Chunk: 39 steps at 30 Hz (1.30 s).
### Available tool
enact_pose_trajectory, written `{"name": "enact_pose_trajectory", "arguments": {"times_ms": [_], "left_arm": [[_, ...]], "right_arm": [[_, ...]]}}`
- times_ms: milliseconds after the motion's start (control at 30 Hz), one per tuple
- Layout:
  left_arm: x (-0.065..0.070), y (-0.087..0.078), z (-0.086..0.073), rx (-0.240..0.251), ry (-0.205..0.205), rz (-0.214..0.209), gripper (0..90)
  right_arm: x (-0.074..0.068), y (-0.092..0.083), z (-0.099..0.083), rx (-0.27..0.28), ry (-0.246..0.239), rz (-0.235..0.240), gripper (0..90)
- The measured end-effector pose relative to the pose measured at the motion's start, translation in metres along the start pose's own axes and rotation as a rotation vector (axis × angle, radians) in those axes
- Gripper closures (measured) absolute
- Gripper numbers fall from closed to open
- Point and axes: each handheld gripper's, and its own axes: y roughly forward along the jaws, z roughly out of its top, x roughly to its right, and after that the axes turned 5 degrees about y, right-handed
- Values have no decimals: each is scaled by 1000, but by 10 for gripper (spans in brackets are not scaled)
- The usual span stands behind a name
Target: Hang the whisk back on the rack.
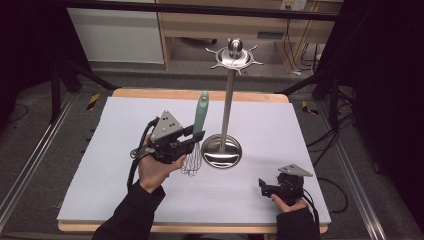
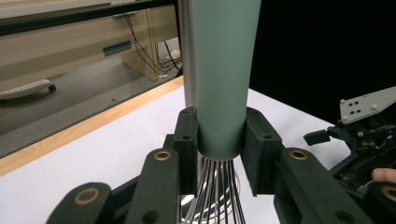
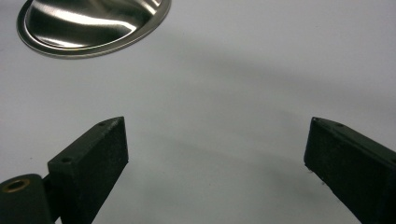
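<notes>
The left gripper point(image 1: 192, 136) pinches the whisk point(image 1: 198, 127) by its green handle, upright just beside the steel utensil stand point(image 1: 227, 102), while the right gripper point(image 3: 215, 154) rests near the white table point(image 1: 125, 165) edge, jaws spread.

Glossy polished metal stand point(image 1: 223, 150), matt green whisk handle point(image 1: 200, 112), wire loops, matt white tabletop point(image 1: 110, 170)

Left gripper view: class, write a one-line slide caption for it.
Left gripper jaws clamp a whisk's green handle just above its wires.
</notes>
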Motion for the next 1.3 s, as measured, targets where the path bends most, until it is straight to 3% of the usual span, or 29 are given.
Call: {"name": "enact_pose_trajectory", "arguments": {"times_ms": [667,1300], "left_arm": [[15,16,27,14,34,-35,686],[19,28,50,14,53,-30,686]], "right_arm": [[0,0,0,-2,4,3,67],[0,0,0,0,6,4,67]]}}
